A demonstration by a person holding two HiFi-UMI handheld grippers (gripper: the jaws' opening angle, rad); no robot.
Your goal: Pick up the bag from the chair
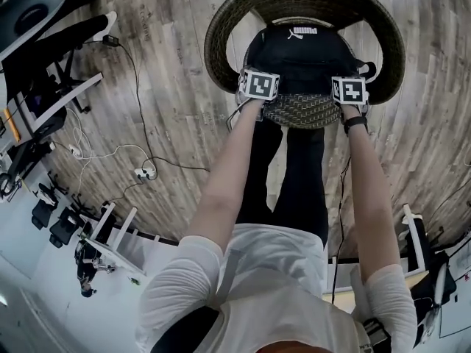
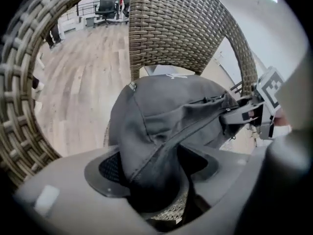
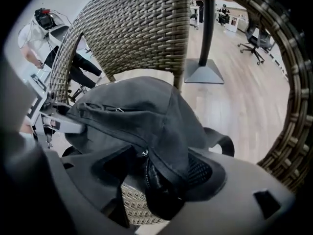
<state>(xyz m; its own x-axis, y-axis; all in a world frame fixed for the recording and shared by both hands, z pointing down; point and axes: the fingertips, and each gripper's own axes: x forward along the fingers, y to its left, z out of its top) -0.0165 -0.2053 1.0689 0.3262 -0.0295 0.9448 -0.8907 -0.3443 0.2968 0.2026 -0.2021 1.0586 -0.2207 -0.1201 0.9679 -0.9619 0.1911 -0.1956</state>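
Note:
A black backpack (image 1: 298, 54) sits upright on the seat of a round woven wicker chair (image 1: 221, 43), leaning towards its curved back. My left gripper (image 1: 257, 95) is at the bag's near left corner and my right gripper (image 1: 349, 94) at its near right corner, both pointing steeply down. In the left gripper view the left gripper (image 2: 156, 175) stands wide with a fold of the backpack (image 2: 166, 111) between its pads. The right gripper (image 3: 156, 177) also stands wide, and the backpack's zipped edge (image 3: 142, 111) hangs between its pads. The woven seat shows beneath both.
The chair's high wicker back (image 2: 171, 28) and arms ring the bag closely. A power strip with cables (image 1: 143, 172) lies on the wood floor at left, near desks and office chairs (image 1: 44, 109). A table's pedestal base (image 3: 203, 72) stands behind the chair. A person (image 3: 36, 40) stands at far left.

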